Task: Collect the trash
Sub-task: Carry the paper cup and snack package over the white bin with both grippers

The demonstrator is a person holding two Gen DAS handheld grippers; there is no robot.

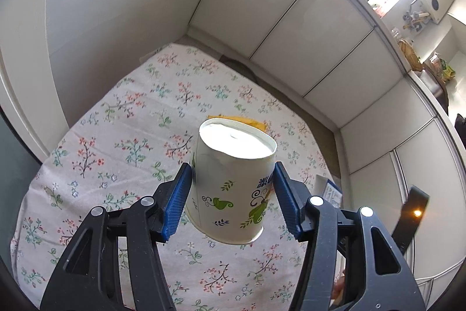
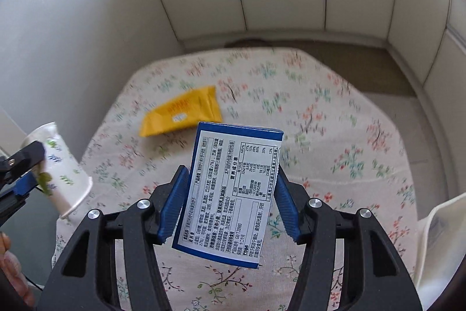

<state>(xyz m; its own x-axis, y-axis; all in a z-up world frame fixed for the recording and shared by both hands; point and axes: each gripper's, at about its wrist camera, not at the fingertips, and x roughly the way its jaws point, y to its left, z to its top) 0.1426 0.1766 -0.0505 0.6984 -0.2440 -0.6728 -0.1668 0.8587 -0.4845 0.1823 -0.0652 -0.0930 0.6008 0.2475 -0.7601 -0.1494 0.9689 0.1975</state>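
in the left wrist view the left gripper (image 1: 233, 188) fills the lower middle of the frame, its blue-padded jaws clenched on a paper cup (image 1: 230, 182) printed with green leaves and blue swirls. the cup is lifted off the surface and tilted, one round end facing up and away toward the centre of the frame, the other down toward the camera. below it spreads a floral tablecloth (image 1: 116, 136) covering the surface, and a sliver of a yellow wrapper (image 1: 247, 120) peeks out just behind the cup's upper end. at the lower right, a corner of a blue and white box (image 1: 329, 190) shows past the right pad. white cabinet doors (image 1: 305, 28) run along the upper right.

in the right wrist view the right gripper (image 2: 228, 200) sits in the lower middle, its jaws closed on the blue and white box (image 2: 230, 191), gripped by its two long sides with the printed label panel facing the camera. the box is held above the tablecloth (image 2: 335, 136). the yellow wrapper (image 2: 182, 111) lies flat on the cloth just above and left of the box, apart from both grippers. at the left edge of this frame the paper cup (image 2: 62, 165) appears again, slanted, caught in the left gripper (image 2: 27, 168). a bit of a hand (image 2: 13, 270) shows at the lower left, and something white (image 2: 442, 238) shows at the lower right edge.
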